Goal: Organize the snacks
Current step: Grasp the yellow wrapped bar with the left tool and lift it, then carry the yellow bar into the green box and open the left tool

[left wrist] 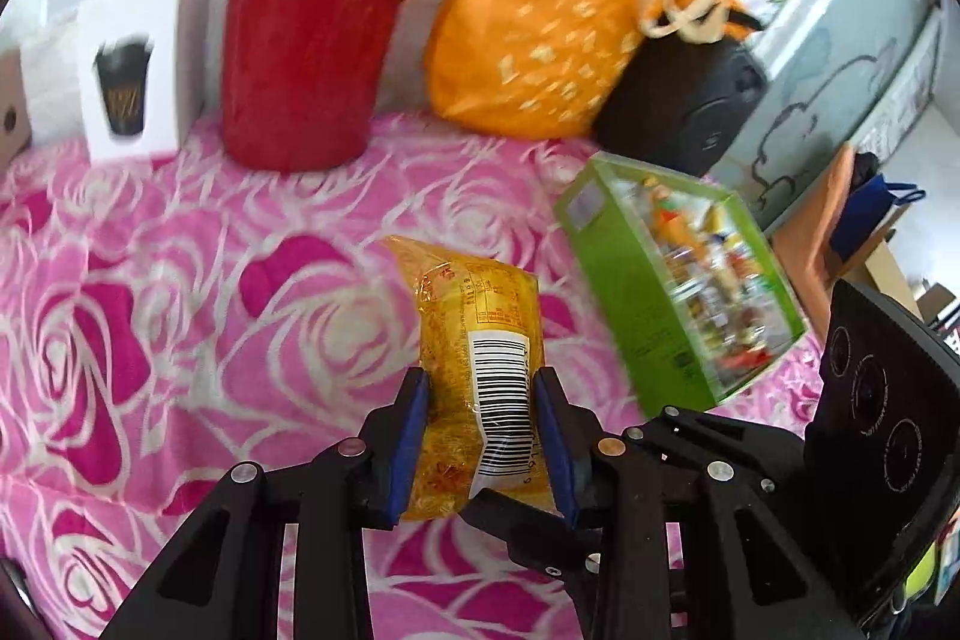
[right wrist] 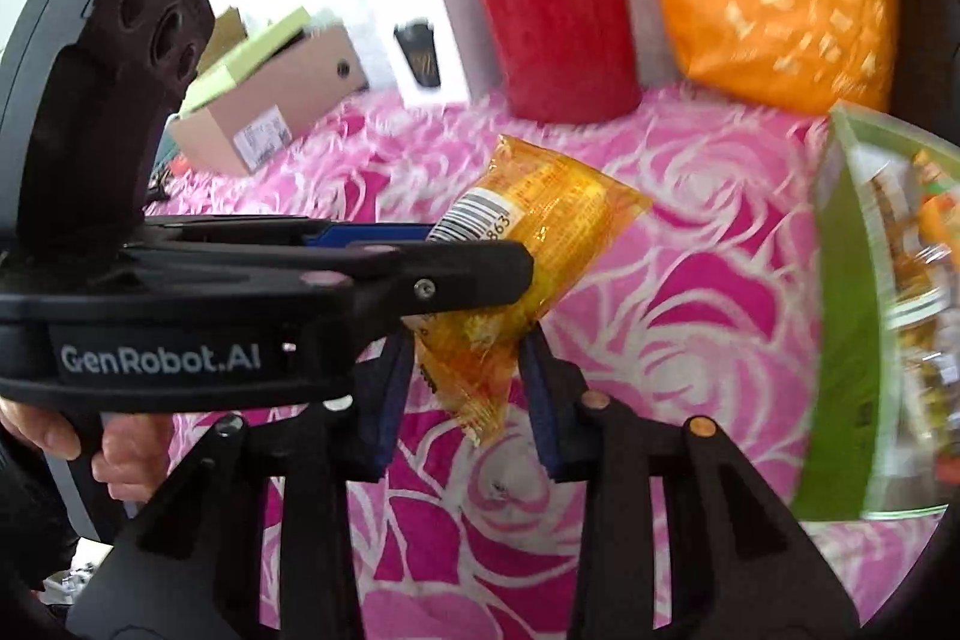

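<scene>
Snack packet: a yellow-orange plastic packet [left wrist: 480, 370] with a white barcode label, held in the air above the pink rose-patterned surface [left wrist: 180, 280], not lying on it.
Left hand-held gripper [left wrist: 480, 436]: its blue pads pinch the barcode end of the packet from both sides.
Right hand-held gripper [right wrist: 462, 388]: its pads flank the packet's lower crimped end; whether they press it cannot be told.
Green box [left wrist: 684, 280]: a clear-fronted box of mixed snacks, tilted, near the surface's right edge, just beside the packet.
Back edge: a red jug [left wrist: 312, 16] stands beside an orange drawstring bag [left wrist: 540, 16]; a white box with a cup picture [left wrist: 129, 82] sits toward the back left corner, and a brown cardboard box [right wrist: 270, 100] beyond it.
Person's hand [right wrist: 120, 436]: grips the left handle.
</scene>
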`<state>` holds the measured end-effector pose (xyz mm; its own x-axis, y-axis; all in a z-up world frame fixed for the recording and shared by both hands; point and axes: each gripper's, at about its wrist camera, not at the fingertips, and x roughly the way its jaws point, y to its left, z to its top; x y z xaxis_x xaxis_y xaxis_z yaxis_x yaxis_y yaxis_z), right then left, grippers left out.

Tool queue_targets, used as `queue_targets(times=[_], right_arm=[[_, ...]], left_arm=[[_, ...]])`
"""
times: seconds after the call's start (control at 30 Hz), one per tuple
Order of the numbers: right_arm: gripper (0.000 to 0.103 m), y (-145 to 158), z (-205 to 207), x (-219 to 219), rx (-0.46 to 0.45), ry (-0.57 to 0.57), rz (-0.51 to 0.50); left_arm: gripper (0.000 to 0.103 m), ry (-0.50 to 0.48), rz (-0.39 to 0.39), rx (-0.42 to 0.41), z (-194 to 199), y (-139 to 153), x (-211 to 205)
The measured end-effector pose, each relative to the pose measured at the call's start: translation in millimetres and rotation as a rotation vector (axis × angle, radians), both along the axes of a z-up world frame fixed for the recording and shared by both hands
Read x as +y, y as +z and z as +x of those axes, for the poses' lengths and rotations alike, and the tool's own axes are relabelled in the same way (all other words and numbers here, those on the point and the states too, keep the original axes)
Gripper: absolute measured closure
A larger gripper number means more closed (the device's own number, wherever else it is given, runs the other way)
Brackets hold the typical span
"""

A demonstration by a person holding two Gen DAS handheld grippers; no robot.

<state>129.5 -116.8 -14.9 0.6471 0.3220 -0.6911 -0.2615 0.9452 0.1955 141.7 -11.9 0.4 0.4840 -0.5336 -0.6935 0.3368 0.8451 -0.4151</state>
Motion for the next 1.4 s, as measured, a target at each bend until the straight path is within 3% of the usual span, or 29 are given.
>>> queue_targets(times=[0.27, 0.5, 0.87, 1.1, 1.4], right_arm=[[0.065, 41.8, -30.1, -49.6, -0.124, -0.115, -0.016], [0.065, 52.9, -52.0, -115.2, -0.164, -0.266, -0.004], [0.065, 42.0, -68.3, -197.5, -0.144, -0.426, 0.047], [0.065, 25.8, -54.6, -215.9, -0.116, -0.432, 0.075], [0.062, 19.4, -39.8, -244.1, -0.114, -0.485, 0.057]], left_arm=[[0.067, -0.100, -0.013, -0.101, 2.2, 46.5, -57.1], [0.067, -0.217, -0.025, -0.125, 14.2, 59.2, -133.7], [0.067, -0.346, -0.014, -0.075, 35.8, 43.5, -227.3], [0.067, -0.314, -0.022, 0.008, 60.5, 18.8, -235.8], [0.067, -0.324, 0.040, -0.016, 78.8, 15.2, -266.6]])
